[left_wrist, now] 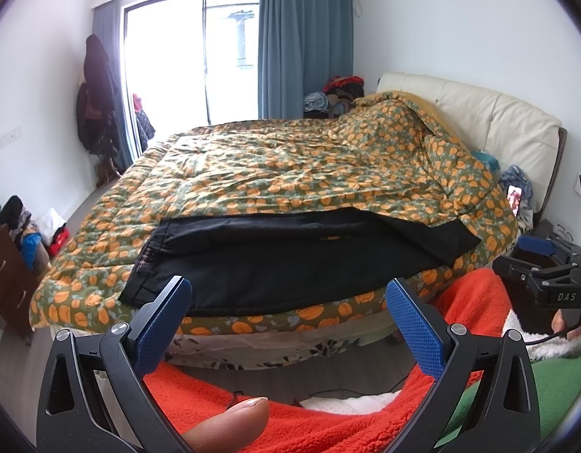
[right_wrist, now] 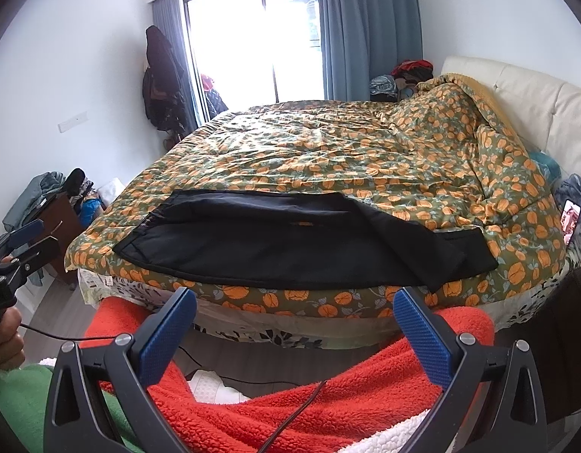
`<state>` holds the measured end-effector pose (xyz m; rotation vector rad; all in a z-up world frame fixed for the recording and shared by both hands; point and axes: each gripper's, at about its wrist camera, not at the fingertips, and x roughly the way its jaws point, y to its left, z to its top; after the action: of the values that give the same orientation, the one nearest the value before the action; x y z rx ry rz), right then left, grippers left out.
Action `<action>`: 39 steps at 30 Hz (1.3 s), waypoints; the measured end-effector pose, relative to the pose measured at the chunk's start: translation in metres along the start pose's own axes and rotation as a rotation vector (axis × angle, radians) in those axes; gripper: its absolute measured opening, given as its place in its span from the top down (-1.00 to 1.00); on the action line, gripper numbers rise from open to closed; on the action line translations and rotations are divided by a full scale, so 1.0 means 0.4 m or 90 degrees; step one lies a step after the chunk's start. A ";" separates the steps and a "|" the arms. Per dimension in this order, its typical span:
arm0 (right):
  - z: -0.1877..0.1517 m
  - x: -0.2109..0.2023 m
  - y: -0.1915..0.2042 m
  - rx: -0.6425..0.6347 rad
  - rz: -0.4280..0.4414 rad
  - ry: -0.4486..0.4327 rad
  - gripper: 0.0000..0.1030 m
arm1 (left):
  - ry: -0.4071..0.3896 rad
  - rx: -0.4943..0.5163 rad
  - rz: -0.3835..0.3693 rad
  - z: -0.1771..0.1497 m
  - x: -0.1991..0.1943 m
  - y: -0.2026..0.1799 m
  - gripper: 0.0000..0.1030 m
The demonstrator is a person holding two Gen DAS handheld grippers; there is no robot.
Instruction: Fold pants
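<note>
**Black pants laid out on bed, both grippers poised before the fold**

A pair of black pants (left_wrist: 290, 253) lies along the near edge of a bed covered by an orange-and-green floral quilt (left_wrist: 290, 166), waistband to the left and leg ends to the right, one leg resting partly over the other. The left gripper (left_wrist: 288, 302) and right gripper (right_wrist: 294, 313) hover short of the mattress, jaws spread wide and holding nothing, above the operator's red fleece garment (right_wrist: 328, 377). The pants appear already halved lengthwise, so the cross fold looks to be the step in hand. The next move likely calls for each gripper to close on a corner of one end and carry it across to the other.
</note>
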<state>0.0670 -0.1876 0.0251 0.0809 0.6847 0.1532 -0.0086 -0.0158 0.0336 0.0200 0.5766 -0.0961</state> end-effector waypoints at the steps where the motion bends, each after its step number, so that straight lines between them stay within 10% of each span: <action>1: 0.000 -0.002 -0.005 -0.001 0.000 -0.001 -1.00 | -0.001 0.001 -0.001 0.001 0.000 -0.001 -0.99; 39: 0.000 -0.008 -0.022 -0.005 -0.010 -0.003 -1.00 | 0.017 -0.021 0.015 -0.029 0.012 0.031 -0.99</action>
<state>0.0656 -0.1970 0.0261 0.0684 0.6795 0.1406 -0.0096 -0.0032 0.0212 -0.0045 0.6042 -0.0639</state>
